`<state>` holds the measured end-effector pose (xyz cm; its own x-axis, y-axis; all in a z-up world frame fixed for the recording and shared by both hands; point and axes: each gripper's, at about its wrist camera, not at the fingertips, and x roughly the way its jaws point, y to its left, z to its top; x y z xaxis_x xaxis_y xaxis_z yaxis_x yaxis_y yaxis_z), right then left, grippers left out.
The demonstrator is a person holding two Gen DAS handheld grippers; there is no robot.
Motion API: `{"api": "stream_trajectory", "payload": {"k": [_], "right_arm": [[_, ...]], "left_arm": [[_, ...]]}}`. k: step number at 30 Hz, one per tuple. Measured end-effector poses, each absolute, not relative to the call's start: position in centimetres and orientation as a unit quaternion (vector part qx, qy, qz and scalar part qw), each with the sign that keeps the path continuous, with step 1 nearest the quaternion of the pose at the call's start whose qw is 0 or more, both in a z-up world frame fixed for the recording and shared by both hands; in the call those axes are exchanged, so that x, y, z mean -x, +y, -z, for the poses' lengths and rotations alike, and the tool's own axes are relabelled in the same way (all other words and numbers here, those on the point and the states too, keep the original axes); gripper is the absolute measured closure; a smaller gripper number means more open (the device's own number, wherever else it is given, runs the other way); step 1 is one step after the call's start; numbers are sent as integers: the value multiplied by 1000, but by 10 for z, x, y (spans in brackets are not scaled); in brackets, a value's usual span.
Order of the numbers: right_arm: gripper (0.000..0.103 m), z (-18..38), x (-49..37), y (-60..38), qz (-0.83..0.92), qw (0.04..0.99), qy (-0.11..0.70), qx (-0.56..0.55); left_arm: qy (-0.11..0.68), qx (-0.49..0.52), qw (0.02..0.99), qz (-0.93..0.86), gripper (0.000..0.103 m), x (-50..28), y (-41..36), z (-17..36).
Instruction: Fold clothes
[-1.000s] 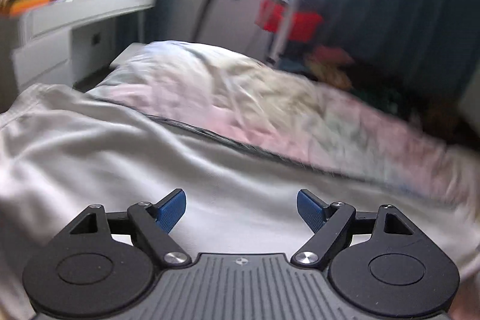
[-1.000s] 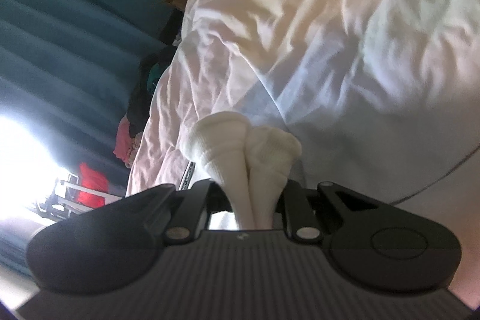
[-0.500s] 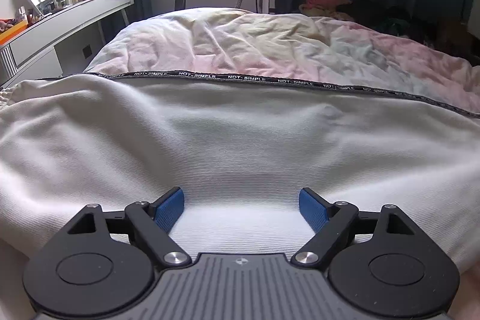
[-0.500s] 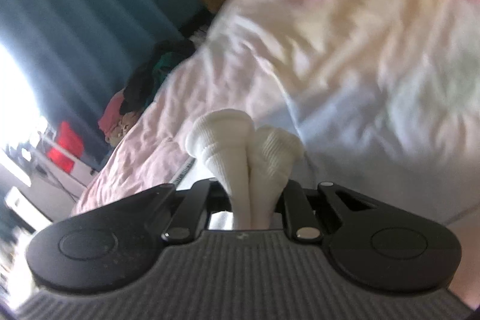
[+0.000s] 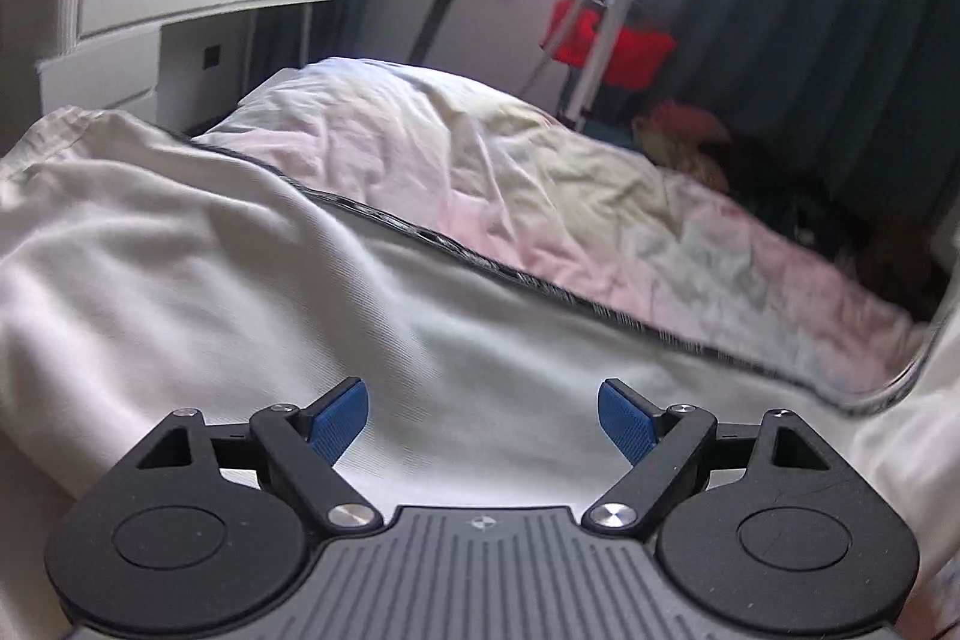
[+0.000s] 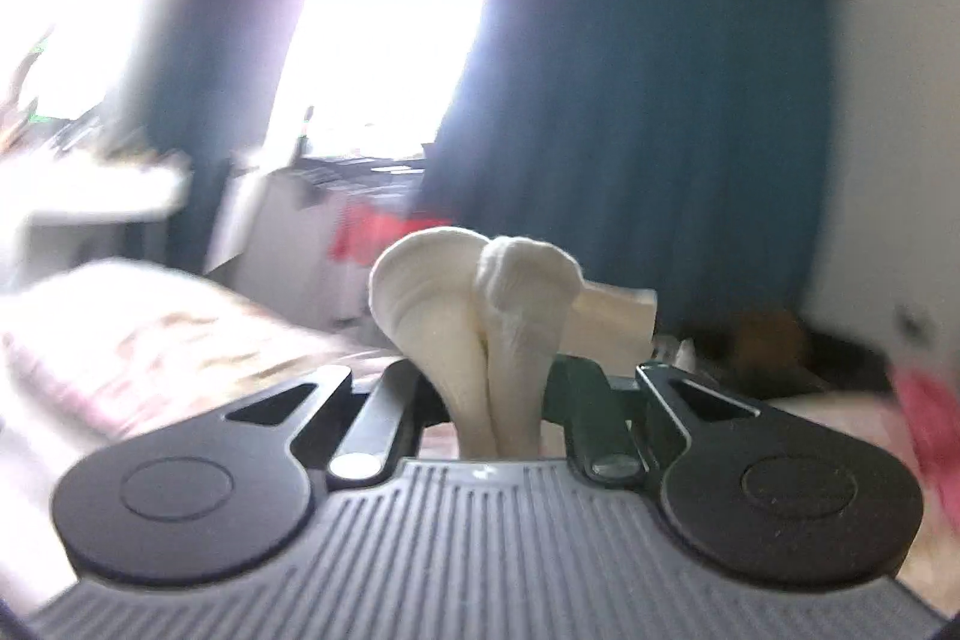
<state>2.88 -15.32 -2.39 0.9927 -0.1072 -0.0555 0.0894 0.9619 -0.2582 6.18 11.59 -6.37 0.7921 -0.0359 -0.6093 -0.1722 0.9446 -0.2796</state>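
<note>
Garment (image 5: pixel 252 280) lies spread on the bed (image 5: pixel 540 172), a bunched corner (image 6: pixel 474 316) clenched in the right tool (image 6: pixel 501 400), probably for folding over; left tool (image 5: pixel 483 421), at 6 o'clock, gapes empty above it.

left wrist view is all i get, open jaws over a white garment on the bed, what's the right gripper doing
Observer: The right gripper is shut on a bunched fold of cream fabric, which bulges out past its fingers.
Operator: is it aimed down at the bed like mine
Observer: No. Its view looks across the room at a bright window and a blue curtain, with the bed only along the bottom edge.
Operator: is the fabric it holds part of my garment
Observer: Cannot tell; the fabric runs out of sight behind the gripper body, and that view is blurred.
</note>
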Motion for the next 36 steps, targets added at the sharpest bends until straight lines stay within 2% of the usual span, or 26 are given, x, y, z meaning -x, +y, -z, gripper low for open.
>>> {"api": "stream_trajectory", "payload": {"k": [4, 7, 9, 17, 20, 22, 30, 34, 36], "right_arm": [[90, 82, -33, -79, -58, 971, 87, 214], [90, 126, -28, -47, -119, 945, 148, 266], [89, 144, -23, -39, -128, 933, 162, 296], [89, 118, 13, -35, -169, 944, 118, 257], [88, 133, 19, -16, -202, 931, 165, 254], [88, 137, 26, -18, -207, 928, 168, 259], [87, 96, 24, -25, -205, 945, 166, 191], [86, 102, -6, -12, -226, 933, 208, 187], [79, 104, -9, -12, -237, 926, 230, 182]], "left_arm": [[309, 191, 931, -40, 18, -58, 131, 58], [305, 209, 929, -36, 18, -57, 139, 56], [302, 216, 928, -32, 18, -58, 140, 55], [294, 207, 933, -5, 18, -69, 136, 57], [300, 203, 932, -3, 18, -71, 135, 61], [305, 205, 930, 1, 18, -72, 136, 64], [317, 231, 919, 37, 18, -69, 135, 69], [317, 227, 920, 32, 18, -67, 135, 69], [317, 222, 922, 32, 18, -64, 136, 68]]}}
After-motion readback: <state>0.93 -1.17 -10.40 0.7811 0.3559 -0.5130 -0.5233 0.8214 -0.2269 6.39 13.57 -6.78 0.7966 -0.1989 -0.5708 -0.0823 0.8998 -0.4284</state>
